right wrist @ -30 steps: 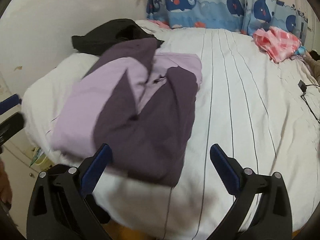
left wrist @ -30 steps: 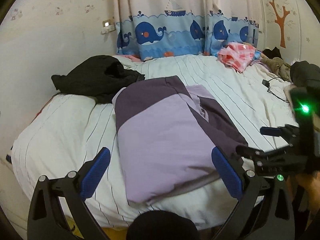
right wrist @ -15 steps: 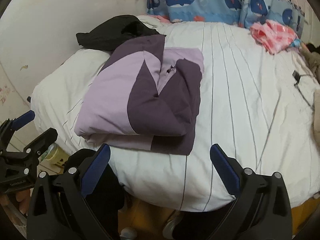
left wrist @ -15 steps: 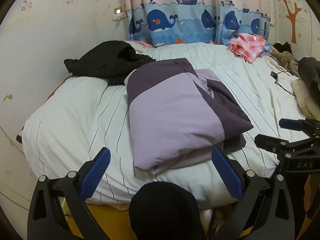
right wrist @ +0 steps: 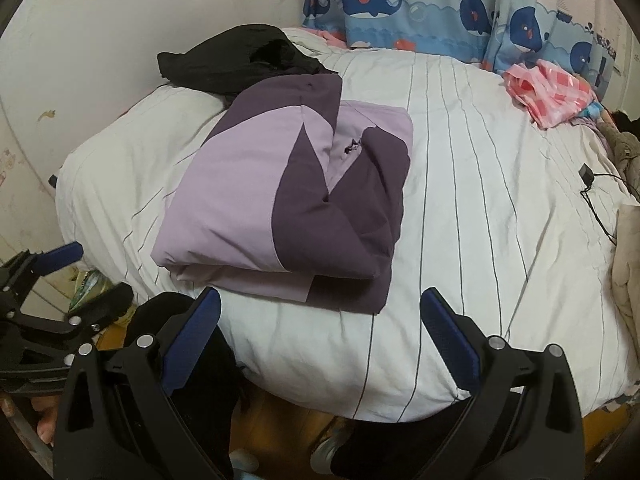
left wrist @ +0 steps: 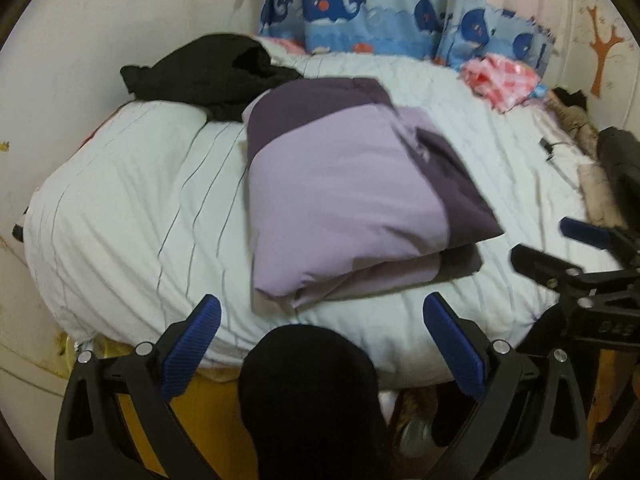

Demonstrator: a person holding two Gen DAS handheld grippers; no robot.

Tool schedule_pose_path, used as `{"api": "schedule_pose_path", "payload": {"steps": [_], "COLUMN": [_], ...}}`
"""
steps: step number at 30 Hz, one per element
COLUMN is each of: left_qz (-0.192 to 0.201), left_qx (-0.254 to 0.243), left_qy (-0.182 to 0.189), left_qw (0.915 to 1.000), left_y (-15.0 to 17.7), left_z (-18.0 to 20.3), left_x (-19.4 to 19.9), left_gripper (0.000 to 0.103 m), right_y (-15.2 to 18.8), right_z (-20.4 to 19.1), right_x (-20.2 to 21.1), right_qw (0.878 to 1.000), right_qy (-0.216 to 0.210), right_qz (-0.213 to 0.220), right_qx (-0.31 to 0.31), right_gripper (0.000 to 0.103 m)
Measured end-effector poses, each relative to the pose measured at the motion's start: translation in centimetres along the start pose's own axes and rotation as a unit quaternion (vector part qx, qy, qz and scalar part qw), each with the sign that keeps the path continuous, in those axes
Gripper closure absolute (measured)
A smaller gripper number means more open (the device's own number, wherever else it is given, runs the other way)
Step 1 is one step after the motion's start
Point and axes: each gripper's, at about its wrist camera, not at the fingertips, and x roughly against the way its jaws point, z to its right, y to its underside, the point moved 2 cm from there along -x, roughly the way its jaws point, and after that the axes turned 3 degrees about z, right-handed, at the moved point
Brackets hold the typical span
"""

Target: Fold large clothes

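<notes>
Striped bed (right wrist: 460, 200): folded purple jacket (right wrist: 288, 204) beyond both spread claws (right wrist: 320, 332).

We can make out only one marking: pale characters on the black body of the right gripper (left wrist: 576, 256), at the lower right of the left wrist view. They look like "DAS", but blur leaves the reading uncertain. Nothing on the folded purple and lilac jacket (right wrist: 288, 204) can be read; its small dark mark is too tiny.
</notes>
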Motion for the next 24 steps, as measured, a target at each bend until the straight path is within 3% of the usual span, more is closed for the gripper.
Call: {"api": "schedule_pose_path", "payload": {"steps": [2, 6, 24], "left_qz": [-0.012, -0.015, 0.008], "left_qx": [-0.002, 0.009, 0.028], "left_qy": [-0.034, -0.06, -0.081], "left_qw": [0.9993, 0.998, 0.9963], "left_y": [0.0, 0.0, -0.5], "left_z": [-0.2, -1.0, -2.9], "left_x": [-0.7, -1.1, -1.6], "left_gripper": [0.006, 0.006, 0.006], "right_y": [-0.1, -0.3, -0.4], "right_z": [-0.3, -0.8, -1.5], "right_x": [-0.4, -0.8, -2.9], "right_qw": [1.0, 1.0, 0.999], "right_qy": [0.0, 0.003, 0.0], "right_qz": [-0.007, -0.012, -0.032], "right_qx": [0.006, 0.014, 0.021], "right_gripper": [0.007, 0.007, 0.007]}}
